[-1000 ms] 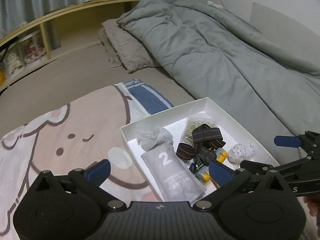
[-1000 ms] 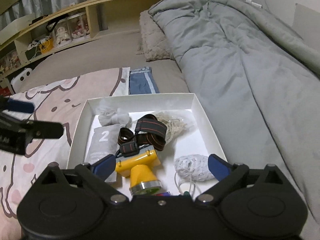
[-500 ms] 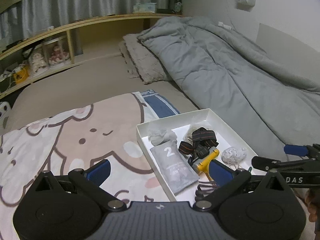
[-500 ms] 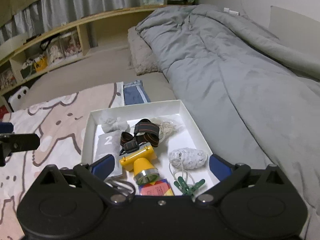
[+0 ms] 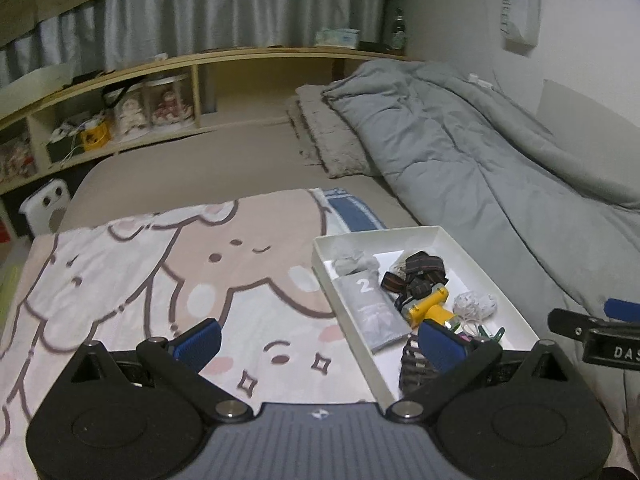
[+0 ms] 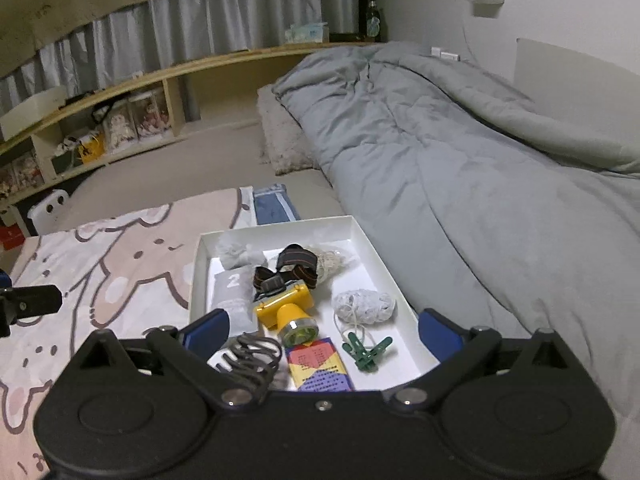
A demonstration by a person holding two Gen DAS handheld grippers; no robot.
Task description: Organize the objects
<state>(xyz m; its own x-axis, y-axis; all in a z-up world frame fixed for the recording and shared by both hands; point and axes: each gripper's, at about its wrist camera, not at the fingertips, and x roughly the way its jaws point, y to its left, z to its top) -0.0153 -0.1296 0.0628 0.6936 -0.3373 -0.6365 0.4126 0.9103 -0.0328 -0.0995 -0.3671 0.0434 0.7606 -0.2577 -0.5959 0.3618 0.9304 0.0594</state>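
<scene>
Headlamp (image 6: 285, 307) lies in the white tray (image 6: 372, 252), ahead between the right gripper's (image 6: 320, 330) wide-spread, empty fingers.

One white tray (image 6: 372, 254) is lying on the bed, and it is holding nine items:

- one yellow headlamp (image 6: 286, 306) with its strap
- one grey pouch (image 6: 232, 292) marked "2"
- one grey cloth bundle (image 6: 240, 254)
- one beige cord bundle (image 6: 332, 262)
- one white string ball (image 6: 364, 306)
- two green clothes pegs (image 6: 366, 352) — touching each other
- one coiled metal spring (image 6: 252, 356)
- one colourful card pack (image 6: 320, 366)

Two claws are showing — one per view, each empty.
</scene>
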